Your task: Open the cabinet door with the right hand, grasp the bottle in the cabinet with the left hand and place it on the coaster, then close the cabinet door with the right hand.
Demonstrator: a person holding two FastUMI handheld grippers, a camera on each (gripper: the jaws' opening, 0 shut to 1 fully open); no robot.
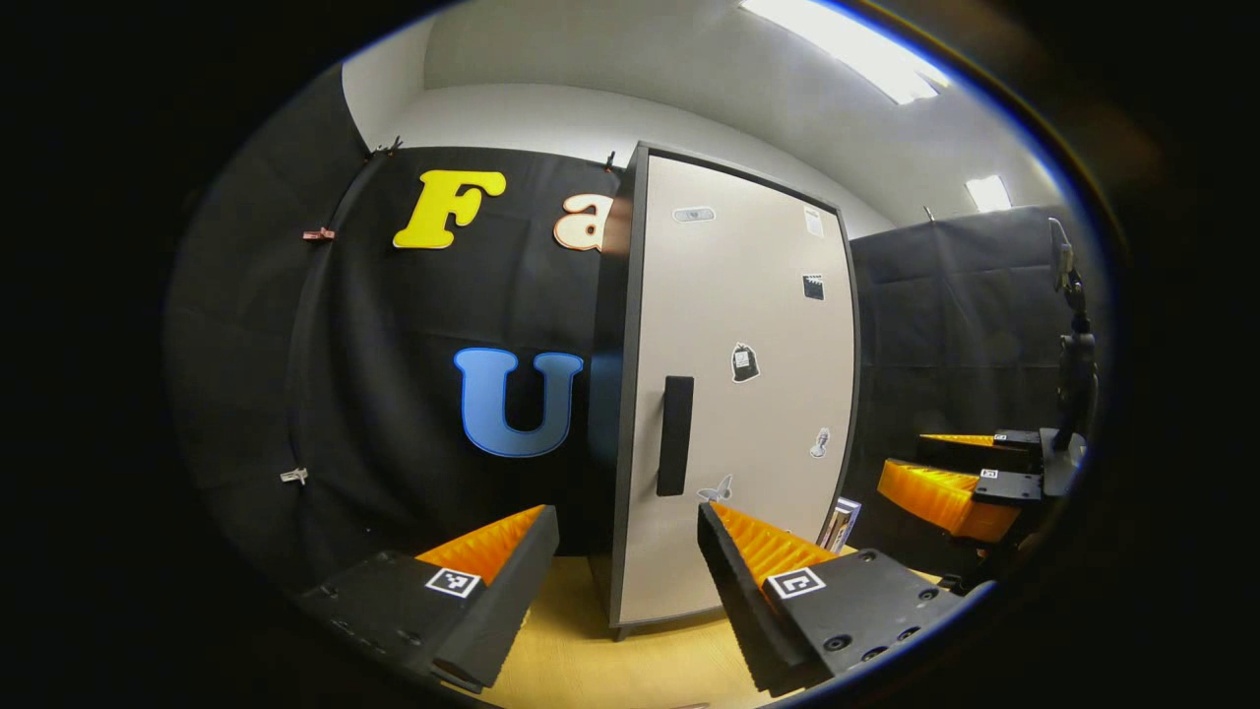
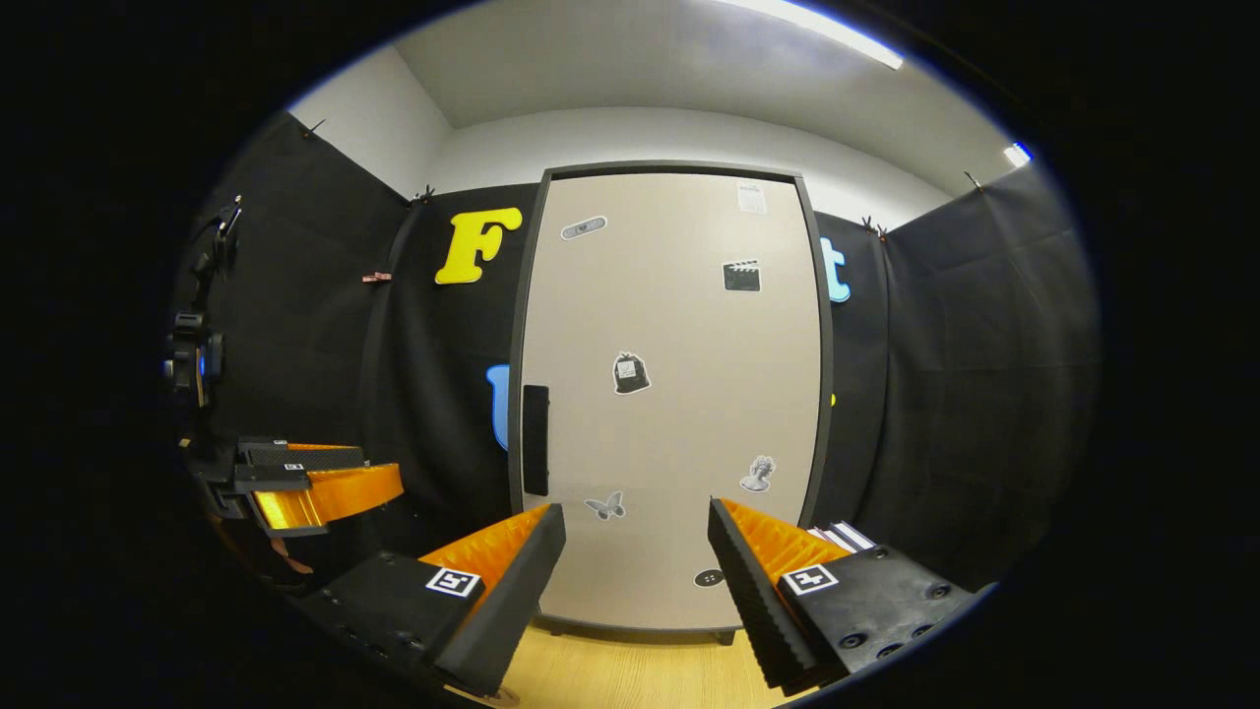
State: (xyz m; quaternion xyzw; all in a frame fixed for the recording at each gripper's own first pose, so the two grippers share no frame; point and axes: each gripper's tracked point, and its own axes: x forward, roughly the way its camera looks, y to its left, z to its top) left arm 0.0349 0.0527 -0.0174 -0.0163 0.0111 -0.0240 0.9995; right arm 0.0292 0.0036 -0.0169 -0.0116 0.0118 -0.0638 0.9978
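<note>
Seeing tall beige cabinet door with dark grey frame (image 2: 669,394) sitting fully shut, standing upright on pale wooden tabletop (image 2: 630,670) against black cloth wall. Showing black vertical bar handle (image 2: 535,439) near door's left edge in right gripper view; same handle (image 1: 674,434) sitting mid-height in left gripper view. Carrying small stickers across door face: clapperboard sticker (image 2: 741,276), butterfly sticker (image 2: 605,506), bust sticker (image 2: 757,475).

Holding left gripper (image 1: 630,532) low in front of cabinet, fingers spread wide apart, gripping nothing, hovering clear of door with handle showing in the gap above the fingertips. Also showing left gripper (image 2: 325,487) far off at left edge of right gripper view, fingers parted, well apart from cabinet.

Holding right gripper (image 2: 637,527) centred on lower half of door, fingers spread wide, clamping nothing, not touching handle; handle lying up and to the left of left fingertip. Also showing right gripper (image 1: 960,483) at far right of left gripper view, fingers parted, beside cabinet's right side.

Catching small stack of white flat items (image 2: 837,537) by cabinet's lower right corner, too small to identify.

Bottle location: cannot tell, door shut and hiding interior. Coaster: cannot tell either.
</note>
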